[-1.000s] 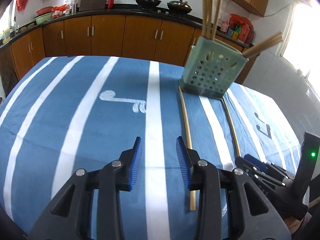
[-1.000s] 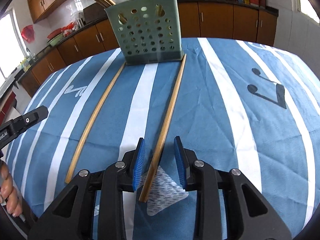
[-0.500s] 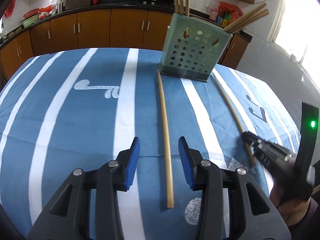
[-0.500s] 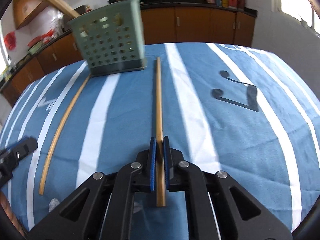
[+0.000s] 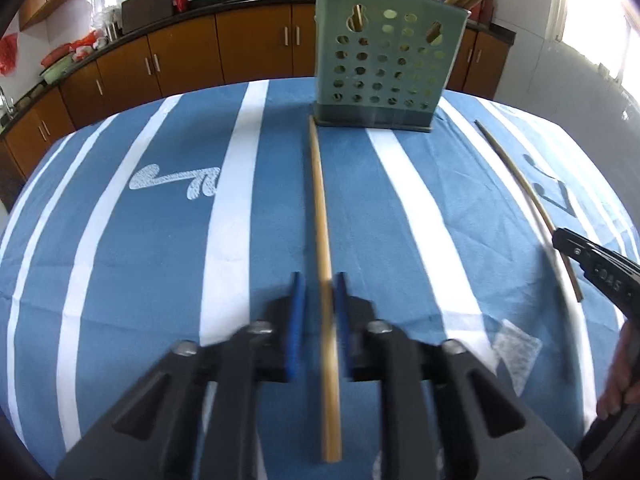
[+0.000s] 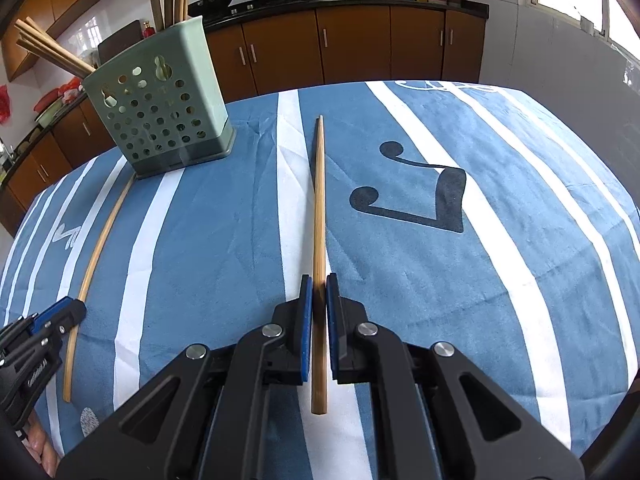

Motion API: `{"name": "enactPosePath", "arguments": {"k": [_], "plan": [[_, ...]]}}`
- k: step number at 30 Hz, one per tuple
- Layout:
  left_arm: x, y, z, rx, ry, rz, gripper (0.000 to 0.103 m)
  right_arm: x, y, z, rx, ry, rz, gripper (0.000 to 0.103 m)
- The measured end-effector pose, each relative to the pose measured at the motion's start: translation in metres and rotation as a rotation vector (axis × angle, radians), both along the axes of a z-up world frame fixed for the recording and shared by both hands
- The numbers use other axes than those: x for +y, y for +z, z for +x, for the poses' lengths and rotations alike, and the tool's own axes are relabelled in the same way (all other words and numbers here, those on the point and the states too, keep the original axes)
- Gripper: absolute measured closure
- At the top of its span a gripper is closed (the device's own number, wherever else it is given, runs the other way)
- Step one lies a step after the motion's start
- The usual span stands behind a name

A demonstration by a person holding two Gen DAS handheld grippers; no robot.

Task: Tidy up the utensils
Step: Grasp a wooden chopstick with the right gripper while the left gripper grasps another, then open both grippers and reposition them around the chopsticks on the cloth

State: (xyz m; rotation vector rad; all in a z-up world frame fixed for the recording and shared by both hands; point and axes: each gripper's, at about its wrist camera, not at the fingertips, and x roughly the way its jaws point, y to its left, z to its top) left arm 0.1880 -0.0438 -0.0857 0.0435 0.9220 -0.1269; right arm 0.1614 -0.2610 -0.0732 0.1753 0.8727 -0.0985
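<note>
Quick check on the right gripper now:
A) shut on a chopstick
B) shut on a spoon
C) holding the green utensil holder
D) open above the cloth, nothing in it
A: in the right wrist view the right gripper has its blue pads pressed on either side of a wooden chopstick, while the green utensil holder stands apart at upper left.

Both wrist views look steeply down, close over the striped tablecloth (image 5: 160, 264), sharing the green holder (image 6: 160, 120)

Matt woven tablecloth (image 6: 500, 248); smooth bare-wood chopstick (image 6: 319, 216); perforated satin plastic holder (image 5: 386, 68); glossy wooden cabinets (image 6: 352, 44).
</note>
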Motion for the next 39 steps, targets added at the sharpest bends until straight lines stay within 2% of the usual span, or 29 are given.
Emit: {"name": "enactPosePath", "arguments": {"k": [8,13,24,32,39], "plan": [[0.044,0.001,0.022,0.015,0.116,-0.049,0.095,0.006,0.002,0.008,-0.017,0.059,-0.019,0.095],[0.064,0.003,0.042,0.020,0.154,-0.087,0.095,0.013,0.006,0.019,-0.039,0.103,-0.057,0.095],[0.071,0.004,0.047,0.030,0.118,-0.083,0.083,0.002,0.008,0.033,-0.031,0.119,-0.061,0.095],[0.061,0.000,0.036,-0.026,0.077,0.012,0.082,0.008,-0.003,0.032,-0.008,0.132,-0.076,0.095],[0.063,0.000,0.037,-0.024,0.082,-0.004,0.081,0.009,-0.003,0.035,-0.009,0.131,-0.069,0.094]]}}
